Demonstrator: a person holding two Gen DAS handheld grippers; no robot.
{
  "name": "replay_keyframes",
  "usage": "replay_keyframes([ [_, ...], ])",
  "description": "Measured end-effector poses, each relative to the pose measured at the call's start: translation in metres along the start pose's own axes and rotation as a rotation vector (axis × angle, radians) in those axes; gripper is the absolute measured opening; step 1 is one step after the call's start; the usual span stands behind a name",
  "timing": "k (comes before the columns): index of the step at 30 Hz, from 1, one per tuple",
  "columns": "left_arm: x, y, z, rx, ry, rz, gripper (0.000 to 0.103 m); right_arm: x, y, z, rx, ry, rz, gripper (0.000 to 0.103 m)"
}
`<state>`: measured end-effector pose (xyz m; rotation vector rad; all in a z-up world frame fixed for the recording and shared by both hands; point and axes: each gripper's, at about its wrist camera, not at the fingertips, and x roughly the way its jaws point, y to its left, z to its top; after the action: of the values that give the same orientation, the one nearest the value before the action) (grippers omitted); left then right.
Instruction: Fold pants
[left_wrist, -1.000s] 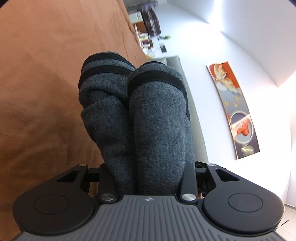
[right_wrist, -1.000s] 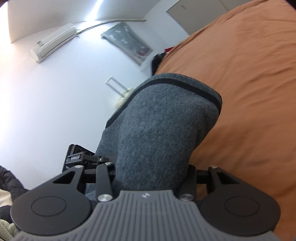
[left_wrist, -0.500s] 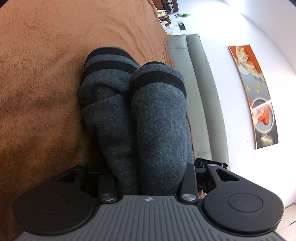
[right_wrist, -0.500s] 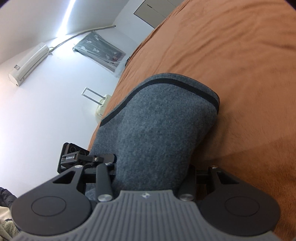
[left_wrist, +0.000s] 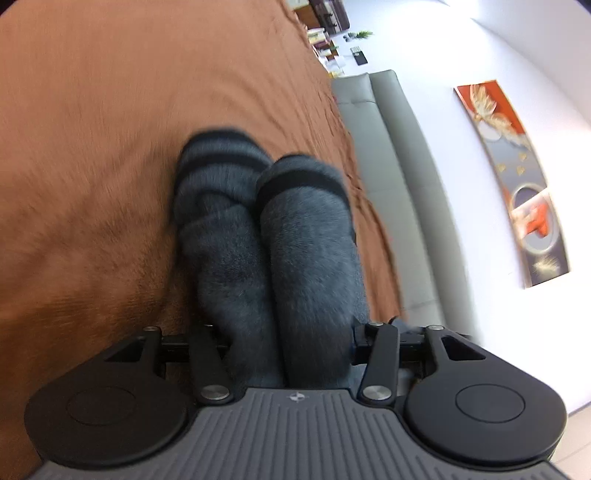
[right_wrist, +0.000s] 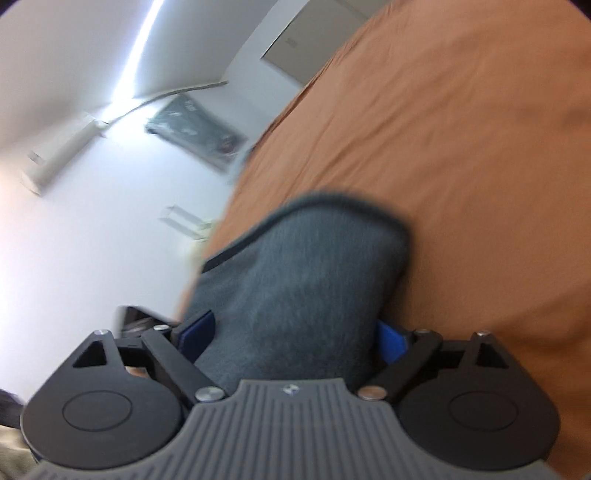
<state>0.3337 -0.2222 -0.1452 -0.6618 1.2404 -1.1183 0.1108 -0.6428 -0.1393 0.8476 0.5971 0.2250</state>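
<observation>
The dark grey pants (left_wrist: 303, 236), with black bands at their folded end, lie bunched in two rolls on the orange-brown bedspread (left_wrist: 110, 147). My left gripper (left_wrist: 291, 332) has that bundle between its jaws, which are opening; the fingers are hidden under the cloth. In the right wrist view another folded edge of the pants (right_wrist: 295, 280) rests on the bedspread (right_wrist: 461, 166). My right gripper (right_wrist: 291, 332) straddles it with its jaws opening wide. Its blue pads (right_wrist: 391, 341) show on both sides of the cloth.
A grey padded headboard (left_wrist: 388, 155) runs along the bed's edge under a white wall with an orange picture (left_wrist: 517, 177). Shelves with small items (left_wrist: 332, 40) stand far off. An air conditioner (right_wrist: 59, 155) and a dark bag (right_wrist: 195, 129) show on the other wall.
Both grippers sank towards the bed with the pants. Their jaws have spread, the right ones far enough to bare the blue pads.
</observation>
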Motion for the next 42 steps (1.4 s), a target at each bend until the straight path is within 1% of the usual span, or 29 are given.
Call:
replay_keyframes([
  [2,-0.01,-0.029,-0.006,0.09,-0.029,0.083,0.056,-0.024,0.028,0.001,-0.121,-0.11,-0.161,0.087],
  [3,-0.015,-0.045,-0.012,0.154,-0.055,0.137,0.056,-0.032,0.048,-0.002,-0.201,-0.172,-0.24,0.087],
  [4,-0.018,-0.058,-0.017,0.197,-0.074,0.183,0.056,-0.036,0.07,-0.008,-0.297,-0.219,-0.318,0.087],
  [6,-0.024,-0.085,-0.029,0.28,-0.121,0.258,0.057,-0.03,0.116,-0.026,-0.526,-0.259,-0.457,0.084],
  [7,-0.026,-0.097,-0.035,0.309,-0.148,0.289,0.057,-0.022,0.136,-0.034,-0.613,-0.27,-0.51,0.083],
  [8,-0.029,-0.109,-0.042,0.338,-0.179,0.309,0.057,-0.017,0.146,-0.044,-0.673,-0.277,-0.536,0.08],
  [10,-0.045,-0.127,-0.056,0.422,-0.271,0.346,0.057,-0.006,0.154,-0.057,-0.717,-0.272,-0.54,0.076],
  [12,-0.054,-0.145,-0.062,0.465,-0.342,0.336,0.057,0.0,0.151,-0.062,-0.715,-0.278,-0.563,0.075],
  [13,-0.056,-0.151,-0.063,0.471,-0.347,0.317,0.057,0.003,0.149,-0.063,-0.71,-0.276,-0.563,0.074],
  [15,-0.05,-0.161,-0.064,0.517,-0.326,0.302,0.058,0.016,0.151,-0.06,-0.718,-0.314,-0.6,0.074],
  [17,-0.033,-0.166,-0.068,0.591,-0.32,0.348,0.058,0.021,0.148,-0.054,-0.757,-0.344,-0.659,0.074],
  [19,-0.013,-0.167,-0.076,0.63,-0.301,0.386,0.058,0.028,0.147,-0.051,-0.771,-0.36,-0.707,0.074],
  [20,-0.001,-0.165,-0.083,0.651,-0.3,0.417,0.058,0.035,0.147,-0.052,-0.769,-0.367,-0.731,0.074],
  [22,0.014,-0.151,-0.098,0.687,-0.271,0.498,0.058,0.045,0.147,-0.059,-0.798,-0.366,-0.774,0.074],
  [24,0.027,-0.136,-0.111,0.7,-0.246,0.59,0.057,0.06,0.15,-0.071,-0.835,-0.367,-0.804,0.074],
  [27,0.04,-0.126,-0.121,0.727,-0.214,0.659,0.058,0.077,0.147,-0.081,-0.848,-0.302,-0.814,0.074],
  [29,0.047,-0.122,-0.122,0.72,-0.188,0.672,0.059,0.086,0.138,-0.083,-0.826,-0.239,-0.81,0.074],
  [30,0.048,-0.118,-0.122,0.707,-0.177,0.673,0.059,0.089,0.133,-0.086,-0.816,-0.223,-0.811,0.075],
  [33,0.05,-0.114,-0.126,0.702,-0.187,0.68,0.06,0.089,0.125,-0.092,-0.808,-0.221,-0.807,0.075],
  [38,0.059,-0.118,-0.122,0.702,-0.217,0.689,0.06,0.089,0.117,-0.089,-0.768,-0.214,-0.8,0.077],
  [42,0.061,-0.121,-0.122,0.713,-0.228,0.688,0.061,0.085,0.113,-0.095,-0.752,-0.229,-0.792,0.077],
])
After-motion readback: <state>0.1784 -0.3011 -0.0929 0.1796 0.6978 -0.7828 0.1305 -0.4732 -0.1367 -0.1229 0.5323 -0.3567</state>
